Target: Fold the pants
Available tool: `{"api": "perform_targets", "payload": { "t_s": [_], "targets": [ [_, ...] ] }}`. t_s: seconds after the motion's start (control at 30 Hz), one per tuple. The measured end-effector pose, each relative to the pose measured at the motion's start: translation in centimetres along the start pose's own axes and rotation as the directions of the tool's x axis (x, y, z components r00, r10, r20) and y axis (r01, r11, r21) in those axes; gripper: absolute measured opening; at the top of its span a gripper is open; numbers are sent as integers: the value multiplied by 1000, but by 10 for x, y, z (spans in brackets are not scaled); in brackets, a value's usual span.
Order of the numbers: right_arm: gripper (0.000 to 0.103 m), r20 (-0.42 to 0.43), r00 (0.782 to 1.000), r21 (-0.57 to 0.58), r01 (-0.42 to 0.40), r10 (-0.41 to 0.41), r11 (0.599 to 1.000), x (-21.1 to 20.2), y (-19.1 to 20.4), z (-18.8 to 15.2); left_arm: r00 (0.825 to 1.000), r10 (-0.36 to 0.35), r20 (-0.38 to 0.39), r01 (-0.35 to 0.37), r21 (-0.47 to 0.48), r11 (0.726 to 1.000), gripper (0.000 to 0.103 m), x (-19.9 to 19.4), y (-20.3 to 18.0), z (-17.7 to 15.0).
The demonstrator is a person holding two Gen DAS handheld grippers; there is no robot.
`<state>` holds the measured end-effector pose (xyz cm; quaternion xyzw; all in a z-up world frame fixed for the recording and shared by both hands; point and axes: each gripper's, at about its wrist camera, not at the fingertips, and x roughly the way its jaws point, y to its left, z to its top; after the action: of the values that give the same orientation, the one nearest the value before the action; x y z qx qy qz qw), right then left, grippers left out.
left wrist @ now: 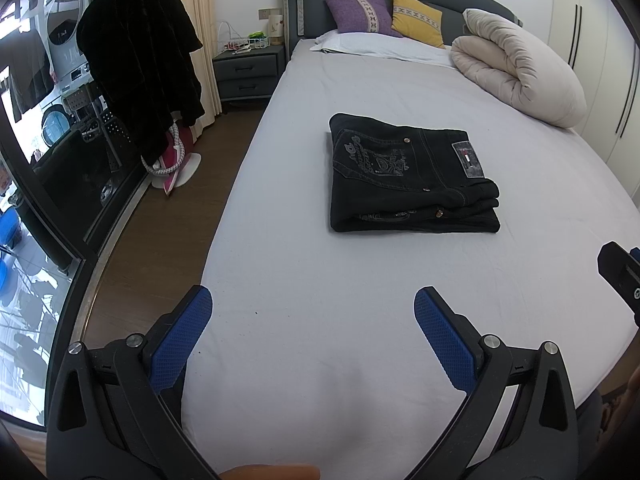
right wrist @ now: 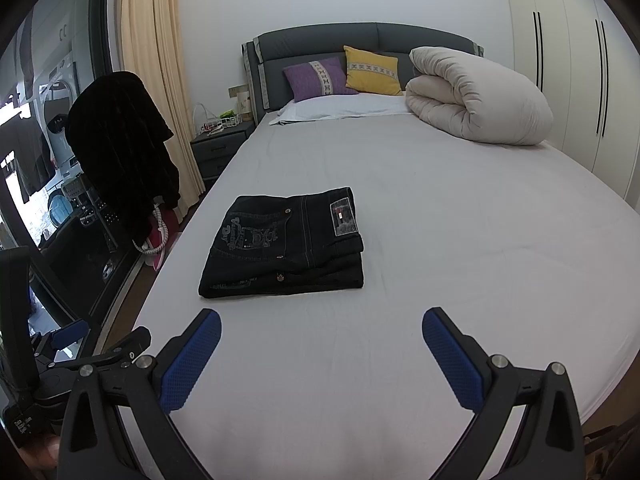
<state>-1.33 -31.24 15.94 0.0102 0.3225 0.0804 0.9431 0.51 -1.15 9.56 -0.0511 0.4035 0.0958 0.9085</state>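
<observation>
Black jeans (left wrist: 408, 176) lie folded into a compact rectangle on the light grey bed sheet (left wrist: 320, 280), back pocket embroidery and a waist label facing up. They also show in the right wrist view (right wrist: 284, 244). My left gripper (left wrist: 313, 306) is open and empty, held above the sheet well short of the jeans. My right gripper (right wrist: 322, 330) is open and empty, also short of the jeans and apart from them. The right gripper's body shows at the right edge of the left wrist view (left wrist: 620, 276).
A rolled beige duvet (right wrist: 476, 100) lies at the bed's far right. Purple (right wrist: 318, 78) and yellow (right wrist: 372, 70) cushions lean on the headboard. A nightstand (left wrist: 248, 74) and a dark garment on a stand (left wrist: 140, 60) are left of the bed. Wardrobe doors (right wrist: 568, 80) are on the right.
</observation>
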Motion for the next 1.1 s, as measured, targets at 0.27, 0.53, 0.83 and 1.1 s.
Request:
{"api": "perform_targets", "payload": {
  "t_s": [0.27, 0.53, 0.83, 1.1],
  "targets": [
    [103, -2, 1000, 0, -1, 1, 1000, 0, 0, 1, 1000, -4, -3, 4, 1, 1000, 103, 0, -3, -2],
    [103, -5, 1000, -1, -3, 3, 1000, 1, -1, 0, 1000, -7, -4, 7, 3, 1000, 103, 1, -2, -2],
    [103, -8, 1000, -2, -5, 5, 1000, 2, -2, 0, 1000, -8, -7, 8, 2, 1000, 103, 1, -4, -4],
    [103, -15, 1000, -5, -10, 10, 1000, 4, -2, -4, 1000, -16, -14, 17, 10, 1000, 103, 6, -3, -2]
  ]
}}
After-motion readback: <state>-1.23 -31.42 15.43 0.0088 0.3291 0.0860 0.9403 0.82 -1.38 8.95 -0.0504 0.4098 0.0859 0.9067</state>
